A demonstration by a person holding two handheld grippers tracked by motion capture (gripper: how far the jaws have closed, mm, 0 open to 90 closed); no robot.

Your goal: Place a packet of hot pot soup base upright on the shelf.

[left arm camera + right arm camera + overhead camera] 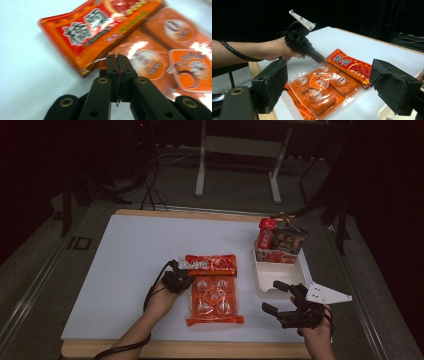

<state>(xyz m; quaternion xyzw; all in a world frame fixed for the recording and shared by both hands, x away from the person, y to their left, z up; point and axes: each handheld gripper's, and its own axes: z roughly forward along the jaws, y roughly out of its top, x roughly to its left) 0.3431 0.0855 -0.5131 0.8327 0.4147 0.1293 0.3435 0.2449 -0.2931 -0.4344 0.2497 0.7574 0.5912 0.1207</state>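
A red snack packet (210,264) (100,32) (352,65) lies across the far end of a clear orange multipack (214,300) (175,62) (322,87) on the white table top. My left gripper (186,272) (117,58) (319,59) comes in from the left, its jaws pressed together on the red packet's near corner edge. My right gripper (272,296) (329,82) hovers at the front right, beside the multipack. It stands wide open with nothing between its padded fingers (272,82).
A white tray (265,287) stands at the right, holding upright snack packets (280,242) at its far end. The table's wooden front edge (200,349) runs close under both forearms. Dark floor, cables and a table frame lie beyond.
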